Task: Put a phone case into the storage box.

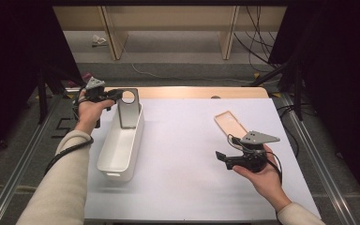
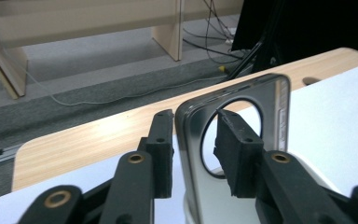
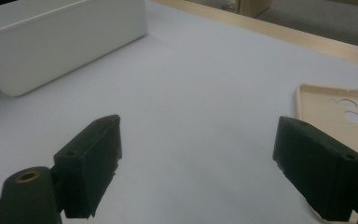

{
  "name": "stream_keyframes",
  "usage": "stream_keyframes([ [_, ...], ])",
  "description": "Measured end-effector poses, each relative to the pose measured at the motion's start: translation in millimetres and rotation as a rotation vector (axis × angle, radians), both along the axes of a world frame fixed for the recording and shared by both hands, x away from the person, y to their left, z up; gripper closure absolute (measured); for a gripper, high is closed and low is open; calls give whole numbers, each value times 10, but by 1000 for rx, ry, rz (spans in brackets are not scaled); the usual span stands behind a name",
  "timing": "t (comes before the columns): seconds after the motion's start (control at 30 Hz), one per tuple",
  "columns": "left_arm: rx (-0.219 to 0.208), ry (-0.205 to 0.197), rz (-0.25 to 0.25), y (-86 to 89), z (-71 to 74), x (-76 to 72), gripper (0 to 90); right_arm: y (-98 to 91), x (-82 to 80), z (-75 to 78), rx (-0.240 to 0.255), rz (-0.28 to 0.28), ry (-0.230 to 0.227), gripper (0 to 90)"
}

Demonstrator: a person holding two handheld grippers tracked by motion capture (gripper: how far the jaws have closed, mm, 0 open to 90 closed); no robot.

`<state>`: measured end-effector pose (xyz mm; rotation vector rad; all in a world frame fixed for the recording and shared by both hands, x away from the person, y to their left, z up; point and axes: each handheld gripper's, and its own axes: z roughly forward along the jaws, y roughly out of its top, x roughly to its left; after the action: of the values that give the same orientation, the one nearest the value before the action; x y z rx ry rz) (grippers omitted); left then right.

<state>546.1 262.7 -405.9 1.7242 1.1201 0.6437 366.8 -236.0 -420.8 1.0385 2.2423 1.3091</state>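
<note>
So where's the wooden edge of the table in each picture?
High view: the wooden edge runs across the far side of the table, above the middle of the picture.
Left gripper view: the wooden edge slants up from lower left to upper right, behind the grey phone case.
Right gripper view: the wooden edge crosses the top right.
Shared landmark: the white sheet lies against it.
</note>
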Motion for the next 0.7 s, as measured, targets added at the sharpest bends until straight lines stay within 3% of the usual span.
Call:
stream_keyframes([
  [0.2,-8,33,34,-7,-12,-4,511,3,-2,0,0,0,0,163],
  [0.47,-77,64,96,33,30,-69,226,7,-3,0,-2,-1,1,162],
  [0.6,-72,71,60,79,64,-172,238,6,-1,-2,-1,-4,-3,162],
  [0.7,-66,85,71,109,114,-263,214,-3,5,0,-1,-9,-1,162],
])
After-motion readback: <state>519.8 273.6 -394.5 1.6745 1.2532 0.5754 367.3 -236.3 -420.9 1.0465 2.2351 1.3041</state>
